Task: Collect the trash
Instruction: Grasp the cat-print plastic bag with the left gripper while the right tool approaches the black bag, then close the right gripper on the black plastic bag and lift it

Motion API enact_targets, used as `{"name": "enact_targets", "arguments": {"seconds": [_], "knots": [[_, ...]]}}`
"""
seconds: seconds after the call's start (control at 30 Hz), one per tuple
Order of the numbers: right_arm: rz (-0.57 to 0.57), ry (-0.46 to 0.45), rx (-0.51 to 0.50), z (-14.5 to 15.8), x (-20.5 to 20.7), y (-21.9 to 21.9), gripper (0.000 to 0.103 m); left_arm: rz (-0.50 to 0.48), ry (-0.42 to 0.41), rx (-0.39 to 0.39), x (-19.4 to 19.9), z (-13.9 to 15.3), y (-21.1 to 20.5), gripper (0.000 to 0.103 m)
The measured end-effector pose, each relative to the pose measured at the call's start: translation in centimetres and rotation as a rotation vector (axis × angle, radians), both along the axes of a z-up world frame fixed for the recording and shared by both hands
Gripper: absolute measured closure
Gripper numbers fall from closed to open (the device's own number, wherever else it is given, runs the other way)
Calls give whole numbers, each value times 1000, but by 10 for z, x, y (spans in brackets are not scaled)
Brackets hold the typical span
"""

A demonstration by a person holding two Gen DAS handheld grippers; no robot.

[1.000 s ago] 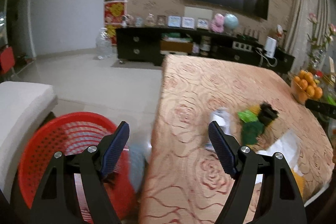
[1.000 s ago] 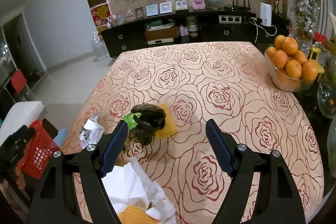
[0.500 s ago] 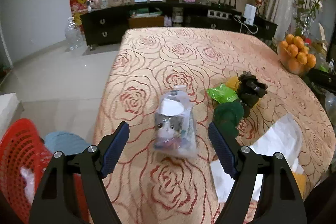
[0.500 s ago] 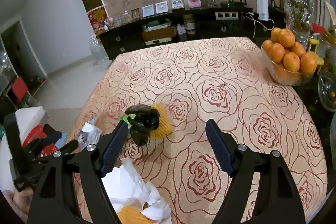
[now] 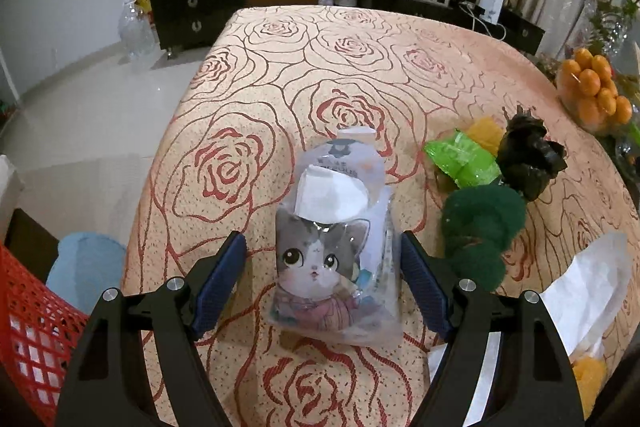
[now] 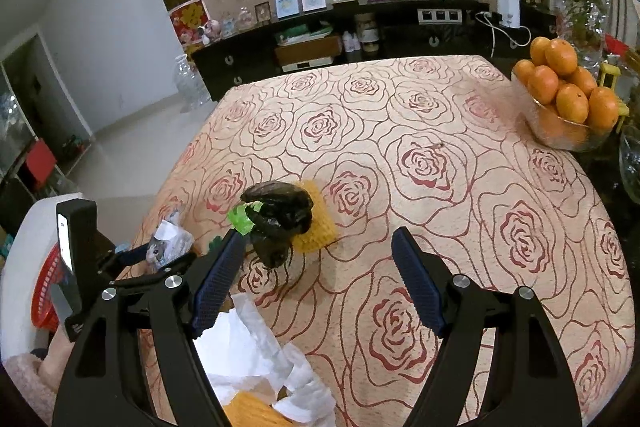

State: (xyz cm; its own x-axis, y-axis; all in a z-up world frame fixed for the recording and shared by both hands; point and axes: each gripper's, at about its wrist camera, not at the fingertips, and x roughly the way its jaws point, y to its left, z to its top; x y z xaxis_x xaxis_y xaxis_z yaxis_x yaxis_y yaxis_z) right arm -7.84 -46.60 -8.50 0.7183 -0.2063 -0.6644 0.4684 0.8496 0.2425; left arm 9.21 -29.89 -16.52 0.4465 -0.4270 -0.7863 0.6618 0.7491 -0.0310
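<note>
A clear plastic packet with a cat picture [image 5: 334, 251] lies on the rose-patterned tablecloth [image 5: 320, 67], between the open jaws of my left gripper [image 5: 322, 283]. To its right lie a green wrapper [image 5: 460, 159], a dark green scrubber [image 5: 478, 227], a crumpled black bag [image 5: 528, 155] and white paper [image 5: 580, 287]. My right gripper [image 6: 318, 281] is open and empty above the table, with the black bag [image 6: 280, 211], a yellow sponge [image 6: 316, 223] and white paper [image 6: 252, 347] near its left finger. The left gripper [image 6: 132, 259] also shows around the cat packet [image 6: 168, 243].
A red mesh basket [image 5: 28, 331] sits off the table's left edge; it also shows in the right wrist view [image 6: 48, 291]. A glass bowl of oranges [image 6: 568, 103] stands at the table's right edge. A dark TV cabinet [image 6: 360, 39] lines the far wall.
My left gripper swung from the red basket to the table and closed in on the cat packet, which now lies between its open jaws. My right gripper stayed nearly still.
</note>
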Motion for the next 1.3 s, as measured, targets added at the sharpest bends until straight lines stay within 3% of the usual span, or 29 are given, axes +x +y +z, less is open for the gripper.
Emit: {"name": "enact_targets", "arguments": {"seconds": [0.23,0.5,0.57,0.63,0.73,0.87,1.2,1.3], "knots": [[11,4,1,-2,4,3,29,-19,-5,63,-6,-7,-9,9],[16,19,-5,-7,13,6,29,4,-10,74,-5,-5,-10,9],[19,21,-11,-8,17,7,29,4,-15,69,-7,-4,-10,11],[26,25,-27,-9,24,8,29,-4,-27,65,-8,-2,-9,20],[42,32,-51,-11,34,11,29,-10,-32,51,-9,2,-7,45],[68,51,-77,-17,51,16,29,-25,-19,15,-10,8,-3,59],[118,133,-116,-40,95,21,30,-16,-19,-124,-16,45,26,62],[118,162,-116,-48,102,20,42,-11,-30,-149,-16,53,36,62]]}}
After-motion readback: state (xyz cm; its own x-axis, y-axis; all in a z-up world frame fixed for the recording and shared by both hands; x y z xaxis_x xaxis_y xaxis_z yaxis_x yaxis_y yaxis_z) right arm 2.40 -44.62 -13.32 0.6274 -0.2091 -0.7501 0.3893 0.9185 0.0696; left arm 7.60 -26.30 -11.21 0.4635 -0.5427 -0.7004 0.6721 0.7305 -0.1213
